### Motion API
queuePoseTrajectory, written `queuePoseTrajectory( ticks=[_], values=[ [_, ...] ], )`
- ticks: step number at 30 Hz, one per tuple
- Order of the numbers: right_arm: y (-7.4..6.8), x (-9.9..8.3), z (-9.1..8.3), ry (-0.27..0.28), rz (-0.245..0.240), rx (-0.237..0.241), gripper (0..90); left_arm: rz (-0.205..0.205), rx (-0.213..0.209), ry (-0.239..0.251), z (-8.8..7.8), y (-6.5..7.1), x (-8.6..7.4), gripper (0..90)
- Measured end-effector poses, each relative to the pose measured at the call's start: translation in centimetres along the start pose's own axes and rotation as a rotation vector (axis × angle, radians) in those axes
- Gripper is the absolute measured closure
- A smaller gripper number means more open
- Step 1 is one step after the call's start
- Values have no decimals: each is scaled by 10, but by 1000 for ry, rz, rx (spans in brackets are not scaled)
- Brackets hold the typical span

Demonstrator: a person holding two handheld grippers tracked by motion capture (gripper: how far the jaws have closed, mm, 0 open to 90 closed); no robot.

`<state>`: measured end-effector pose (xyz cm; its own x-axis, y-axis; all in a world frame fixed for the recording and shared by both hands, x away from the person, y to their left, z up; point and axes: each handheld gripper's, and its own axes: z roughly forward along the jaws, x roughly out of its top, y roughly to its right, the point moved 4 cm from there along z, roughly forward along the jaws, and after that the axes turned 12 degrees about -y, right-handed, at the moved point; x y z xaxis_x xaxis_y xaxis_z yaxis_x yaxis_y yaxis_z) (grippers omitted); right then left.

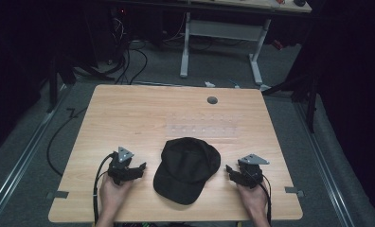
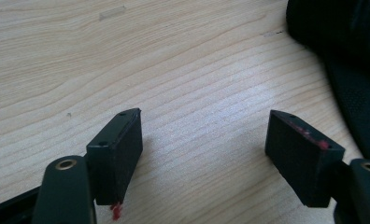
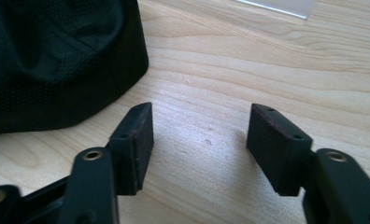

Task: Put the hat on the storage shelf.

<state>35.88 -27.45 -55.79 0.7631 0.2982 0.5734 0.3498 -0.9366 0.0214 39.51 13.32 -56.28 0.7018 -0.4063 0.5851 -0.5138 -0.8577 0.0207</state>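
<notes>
1. Where the light wood-grain table (image 1: 129, 109) nears the person's edge: black fabric baseball cap (image 1: 188, 168) lying flat, midway between the two grippers, brim toward the person, crown toward the far side.
2. Left black two-jaw gripper (image 1: 140, 168): held in left hand (image 1: 113, 191), low over the table just beside the cap's left side, not touching it. Jaws spread wide, nothing between them but bare wood. Grey three-cornered plate on top, cable trailing back along the forearm.
3. Left gripper view: cap at right edge, beyond the right-hand jaw; red smears on both pads (image 2: 309, 133).
4. Right black two-jaw gripper (image 1: 229, 169): held in right hand (image 1: 253, 196), just beside the cap's right side, apart from it. Jaws wide open, empty.
5. Right gripper view: mesh-textured cap at upper left, near the left-hand jaw; contact unclear.
6. Elsewhere on table: clear plastic strip (image 1: 202, 128) beyond the cap, round grey grommet (image 1: 212, 100) near far edge.
7. Beyond table: grey floor, cables, white desk legs (image 1: 185, 47).
</notes>
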Motion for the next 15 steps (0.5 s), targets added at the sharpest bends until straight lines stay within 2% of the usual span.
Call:
queuePoseTrajectory(
  ticks=[5,15],
  values=[
    [2,0,-1,-1,8,2,483,-1,1,0,0,0,0,277],
    [2,5,-17,54,46,80,494,-1,1,0,0,0,0,277]
  ],
)
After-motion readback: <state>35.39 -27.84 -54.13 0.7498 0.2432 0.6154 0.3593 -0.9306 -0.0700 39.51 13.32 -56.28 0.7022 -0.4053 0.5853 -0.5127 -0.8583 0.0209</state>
